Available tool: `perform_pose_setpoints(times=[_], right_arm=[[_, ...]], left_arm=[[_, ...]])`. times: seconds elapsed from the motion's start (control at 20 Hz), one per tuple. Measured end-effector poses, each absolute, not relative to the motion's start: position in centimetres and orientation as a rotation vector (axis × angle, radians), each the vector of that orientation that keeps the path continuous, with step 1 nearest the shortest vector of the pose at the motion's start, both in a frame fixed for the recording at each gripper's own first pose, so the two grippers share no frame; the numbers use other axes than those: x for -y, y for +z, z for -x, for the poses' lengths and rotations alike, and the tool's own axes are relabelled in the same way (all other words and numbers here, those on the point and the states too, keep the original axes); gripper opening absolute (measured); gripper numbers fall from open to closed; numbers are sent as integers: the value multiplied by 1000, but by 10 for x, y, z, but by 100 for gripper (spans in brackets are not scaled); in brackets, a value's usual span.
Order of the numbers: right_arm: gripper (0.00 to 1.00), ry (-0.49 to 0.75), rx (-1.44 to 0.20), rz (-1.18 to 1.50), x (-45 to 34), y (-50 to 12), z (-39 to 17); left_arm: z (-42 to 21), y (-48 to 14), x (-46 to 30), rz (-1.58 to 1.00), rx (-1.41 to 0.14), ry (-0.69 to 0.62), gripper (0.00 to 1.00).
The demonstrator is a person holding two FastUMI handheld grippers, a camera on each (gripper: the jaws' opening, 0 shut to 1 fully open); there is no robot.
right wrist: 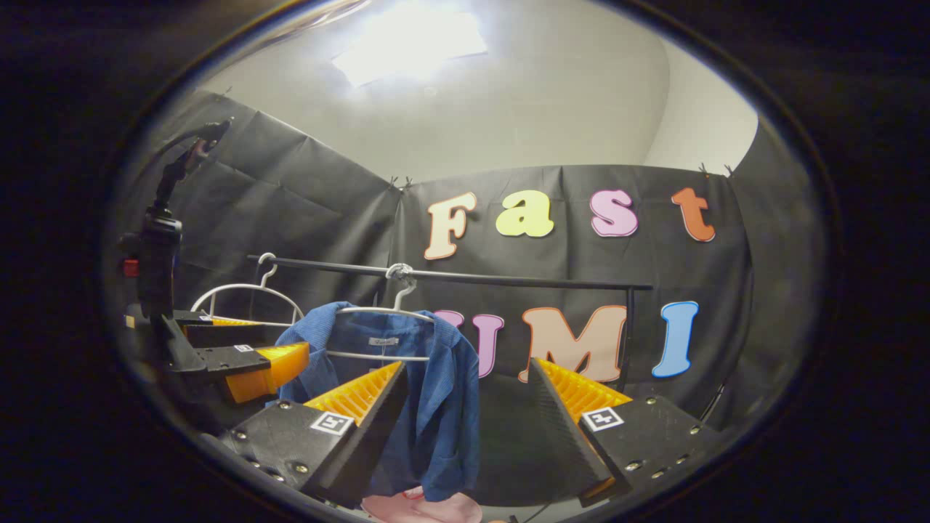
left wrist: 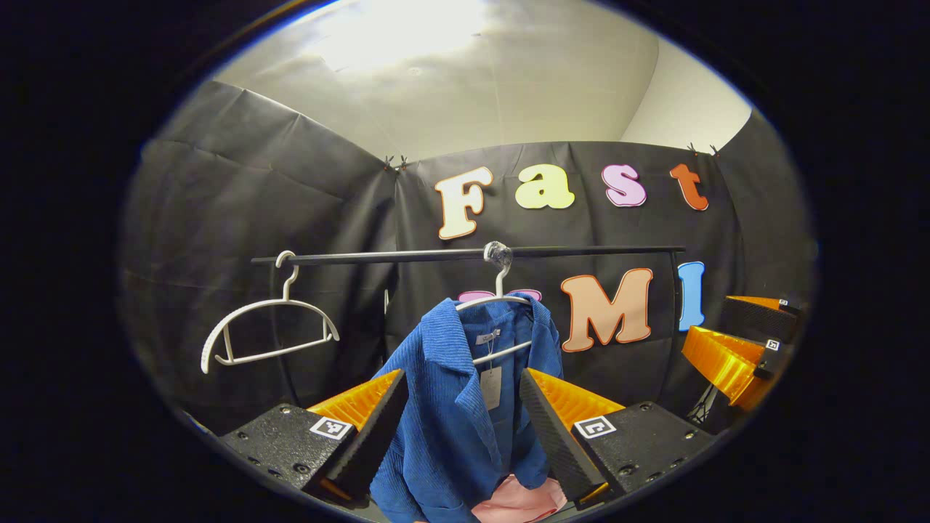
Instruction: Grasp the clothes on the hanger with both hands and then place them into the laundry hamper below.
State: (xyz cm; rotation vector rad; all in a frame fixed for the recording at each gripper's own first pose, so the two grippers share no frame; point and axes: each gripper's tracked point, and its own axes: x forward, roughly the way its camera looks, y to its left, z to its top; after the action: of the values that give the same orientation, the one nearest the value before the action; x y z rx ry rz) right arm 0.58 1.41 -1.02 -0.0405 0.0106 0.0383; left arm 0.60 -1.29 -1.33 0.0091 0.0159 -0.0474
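1. Left gripper view: left tongs (left wrist: pixel 463 428) standing wide apart, gripping nothing, fingers low in view on either side of the jacket.
2. Jacket (left wrist: pixel 450 414), blue corduroy, hanging between the two fingers and a little beyond them; whether cloth is touching a finger I cannot tell. Paper tag (left wrist: pixel 491 387) dangling at the collar.
3. Pink cloth (left wrist: pixel 519 501) showing below the jacket hem, at the bottom edge.
4. Right gripper view: right tongs (right wrist: pixel 465 428) also gaping, empty. Jacket (right wrist: pixel 436 414) hanging just behind the left-hand finger, offset to that side of the gap.
5. Pink cloth (right wrist: pixel 421 507) lying under the hem here too.
6. Jacket sitting on a white hanger (left wrist: pixel 501 298), hook wrapped in clear tape, hanging on the black rail (left wrist: pixel 407 256).
7. Bare hanger (left wrist: pixel 269 330) hanging near the rail's left end, well apart from the jacket.
8. Black wall cloth behind; pale ceiling with a bright light above.
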Motion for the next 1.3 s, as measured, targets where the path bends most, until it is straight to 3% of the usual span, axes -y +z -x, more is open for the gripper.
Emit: perform_pose_setpoints(times=[0.7, 0.8, 1.15, 1.2, 1.3], right_arm=[[98, -34, -46, 60, 0, -16, 1], [96, -48, -54, 73, 4, -18, 0], [96, -31, -78, 127, 4, -38, -26], [100, -21, -79, 128, 0, -41, -34], [97, 2, -86, 119, -9, -53, -52]], left_arm=[[-69, -89, 20, -13, -132, 21, 93], [-77, -96, 14, -27, -141, 38, 88], [-89, -115, 2, -29, -203, 30, 12], [-88, -116, 1, -27, -205, 24, 7], [-86, -113, 0, -22, -205, 4, 4]])
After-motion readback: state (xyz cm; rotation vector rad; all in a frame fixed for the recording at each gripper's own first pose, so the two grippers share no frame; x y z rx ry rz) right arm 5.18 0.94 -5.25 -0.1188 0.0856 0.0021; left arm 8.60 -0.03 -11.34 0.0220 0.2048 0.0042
